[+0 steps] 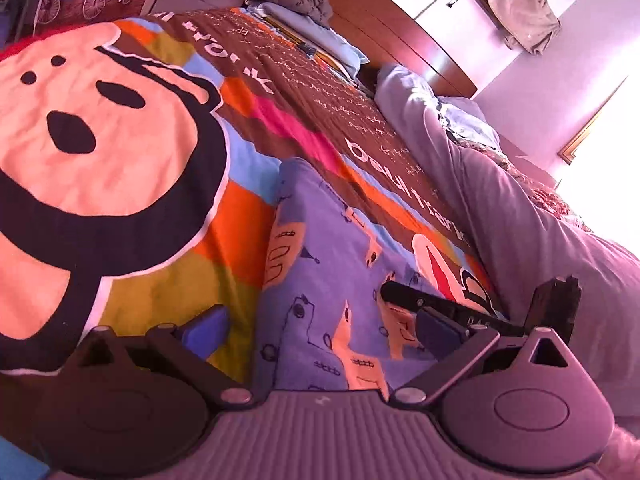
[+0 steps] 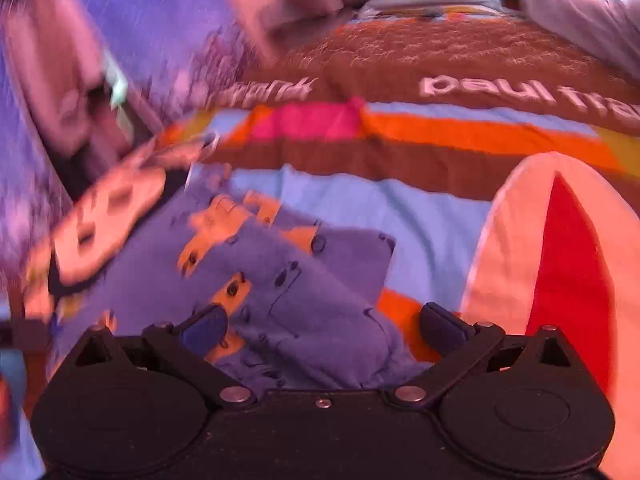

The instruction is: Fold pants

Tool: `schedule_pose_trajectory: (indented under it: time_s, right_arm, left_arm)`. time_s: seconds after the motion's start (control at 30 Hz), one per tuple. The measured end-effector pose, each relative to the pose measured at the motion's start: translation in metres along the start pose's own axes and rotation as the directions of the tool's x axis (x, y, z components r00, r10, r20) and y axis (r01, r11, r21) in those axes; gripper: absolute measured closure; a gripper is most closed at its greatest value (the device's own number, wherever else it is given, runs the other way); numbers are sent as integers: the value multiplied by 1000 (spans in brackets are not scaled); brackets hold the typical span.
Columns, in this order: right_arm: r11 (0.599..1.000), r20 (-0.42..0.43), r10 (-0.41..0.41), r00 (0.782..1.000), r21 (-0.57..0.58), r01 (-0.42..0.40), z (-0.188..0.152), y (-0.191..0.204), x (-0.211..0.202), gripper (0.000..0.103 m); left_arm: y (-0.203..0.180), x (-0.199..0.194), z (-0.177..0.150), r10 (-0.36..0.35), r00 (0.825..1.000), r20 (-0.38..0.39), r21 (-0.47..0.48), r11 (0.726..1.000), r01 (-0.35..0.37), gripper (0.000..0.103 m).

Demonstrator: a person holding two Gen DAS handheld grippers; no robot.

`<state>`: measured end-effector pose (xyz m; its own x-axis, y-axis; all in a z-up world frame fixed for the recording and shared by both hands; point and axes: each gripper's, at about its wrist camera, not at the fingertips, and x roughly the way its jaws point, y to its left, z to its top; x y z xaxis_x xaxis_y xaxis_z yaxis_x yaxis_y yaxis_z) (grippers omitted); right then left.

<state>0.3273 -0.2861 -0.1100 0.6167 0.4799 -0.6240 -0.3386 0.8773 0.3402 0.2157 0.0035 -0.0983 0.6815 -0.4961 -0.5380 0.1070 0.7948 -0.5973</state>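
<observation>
The pants (image 1: 332, 280) are blue-purple with orange cartoon prints. They lie on the colourful bedspread (image 1: 120, 152). In the left wrist view my left gripper (image 1: 320, 332) is open just above them, with the cloth between and below its blue fingers (image 1: 208, 328). The other gripper's black finger (image 1: 440, 304) shows on the pants to the right. In the right wrist view my right gripper (image 2: 324, 328) is open over a bunched fold of the pants (image 2: 296, 280). The view is blurred at left, where the person's sleeve (image 2: 60, 80) shows.
The bedspread (image 2: 440, 132) covers the bed, with a brown band and a large cartoon face. A grey-blue duvet (image 1: 540, 220) and pillows (image 1: 320, 36) lie along the far side by the wooden headboard (image 1: 400, 28). Clothes (image 1: 516, 4) hang on the wall.
</observation>
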Motion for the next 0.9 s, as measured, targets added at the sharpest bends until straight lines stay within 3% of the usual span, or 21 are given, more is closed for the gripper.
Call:
schedule_pose_trajectory:
  time_s: [0.3, 0.57, 0.8, 0.9]
  right_arm:
    - [990, 71, 96, 993, 96, -103, -7, -16, -12, 1]
    - [990, 83, 94, 992, 101, -102, -7, -16, -12, 1]
    - [945, 138, 215, 967, 222, -241, -18, -22, -21, 1]
    - [938, 140, 225, 964, 237, -254, -17, -22, -21, 1]
  left_arm:
    - [-3, 4, 1, 20, 1000, -8, 18, 1000, -20, 1]
    - [-10, 7, -1, 53, 998, -21, 56, 997, -52, 0]
    - [-12, 7, -2, 62, 998, -26, 63, 996, -60, 0]
    - [-10, 7, -1, 57, 998, -26, 55, 997, -56, 0]
